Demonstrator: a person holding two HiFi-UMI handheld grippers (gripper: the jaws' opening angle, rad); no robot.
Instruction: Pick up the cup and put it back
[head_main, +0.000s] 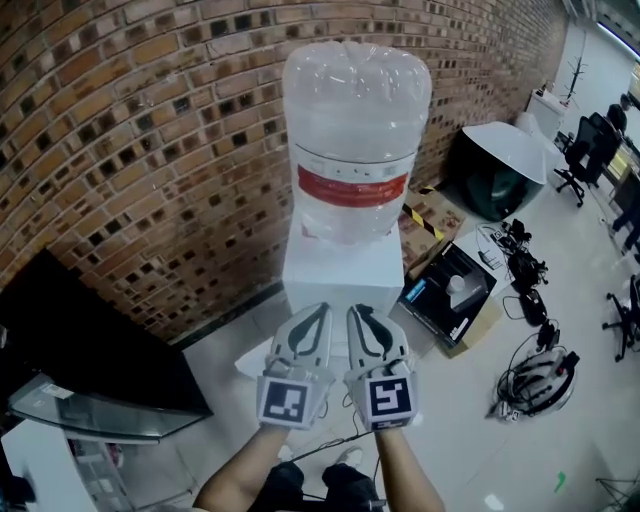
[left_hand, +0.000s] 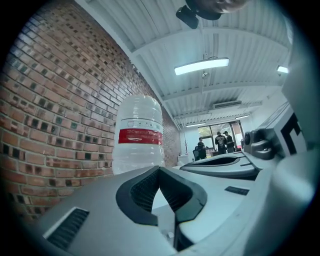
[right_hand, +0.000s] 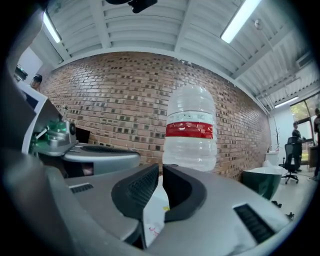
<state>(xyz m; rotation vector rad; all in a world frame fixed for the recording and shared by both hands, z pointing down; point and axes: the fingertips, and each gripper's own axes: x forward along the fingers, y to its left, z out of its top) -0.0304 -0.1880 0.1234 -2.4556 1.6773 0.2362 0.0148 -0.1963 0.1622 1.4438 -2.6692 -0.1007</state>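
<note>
Left gripper closed tight, empty. Right gripper a slit apart, empty. Both on near side of water dispenser.

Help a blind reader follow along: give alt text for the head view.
The left gripper and right gripper, side by side, point at a white dispenser under a clear bottle, by a brick wall; cables litter the floor.
</note>
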